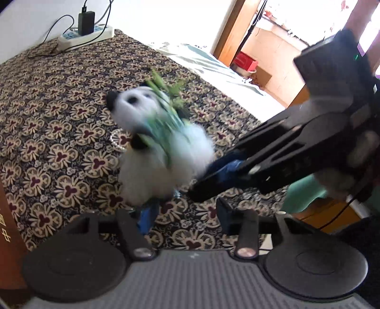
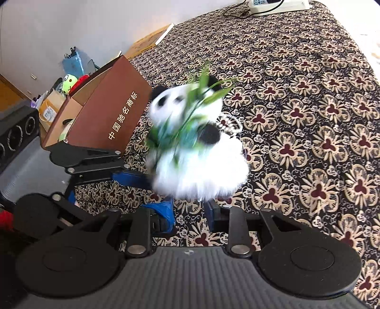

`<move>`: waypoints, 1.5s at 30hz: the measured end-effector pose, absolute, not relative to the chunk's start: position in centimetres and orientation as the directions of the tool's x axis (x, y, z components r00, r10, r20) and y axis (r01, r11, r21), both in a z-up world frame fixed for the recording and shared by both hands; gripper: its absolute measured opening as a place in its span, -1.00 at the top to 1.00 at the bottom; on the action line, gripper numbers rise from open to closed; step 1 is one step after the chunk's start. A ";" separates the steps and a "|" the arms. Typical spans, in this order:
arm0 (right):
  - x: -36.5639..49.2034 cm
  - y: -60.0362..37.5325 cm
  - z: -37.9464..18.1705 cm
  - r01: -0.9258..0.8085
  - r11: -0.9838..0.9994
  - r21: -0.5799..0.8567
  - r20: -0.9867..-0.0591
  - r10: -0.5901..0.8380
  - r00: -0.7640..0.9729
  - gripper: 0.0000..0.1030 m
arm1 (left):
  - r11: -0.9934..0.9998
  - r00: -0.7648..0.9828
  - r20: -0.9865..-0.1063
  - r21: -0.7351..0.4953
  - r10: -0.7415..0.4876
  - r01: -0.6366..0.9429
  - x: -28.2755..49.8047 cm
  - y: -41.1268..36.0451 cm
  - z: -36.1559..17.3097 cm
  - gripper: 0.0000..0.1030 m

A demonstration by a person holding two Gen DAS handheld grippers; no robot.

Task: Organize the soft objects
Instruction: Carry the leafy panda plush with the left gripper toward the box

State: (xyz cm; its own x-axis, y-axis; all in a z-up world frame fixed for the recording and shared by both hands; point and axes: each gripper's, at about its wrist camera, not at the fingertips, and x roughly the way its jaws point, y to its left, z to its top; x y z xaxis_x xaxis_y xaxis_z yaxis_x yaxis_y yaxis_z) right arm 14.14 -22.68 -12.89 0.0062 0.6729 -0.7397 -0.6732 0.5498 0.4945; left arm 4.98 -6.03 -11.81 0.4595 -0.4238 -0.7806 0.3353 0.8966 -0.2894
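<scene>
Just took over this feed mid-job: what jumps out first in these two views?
A blurred white panda plush wrapped in green leaves sits mid-frame over the dark floral cloth, with both grippers reaching its lower body. To its left in the right wrist view stands an open brown box with Chinese lettering. A white power strip lies at the cloth's far edge.

So the panda plush [image 2: 197,152] sits mid-table on the tablecloth [image 2: 308,118], with the cardboard box [image 2: 106,114] right at its 9 o'clock. The power strip [image 2: 277,4] is way off at 12, at the far edge. Both grippers crowd in around 6.
</scene>
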 end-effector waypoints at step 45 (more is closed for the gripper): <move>31.7 -17.8 -17.7 -0.181 0.622 0.762 -0.648 0.723 -0.241 0.64 | 0.757 0.442 -0.724 -0.639 -0.531 -0.136 18.2 3.2 -12.9 -0.31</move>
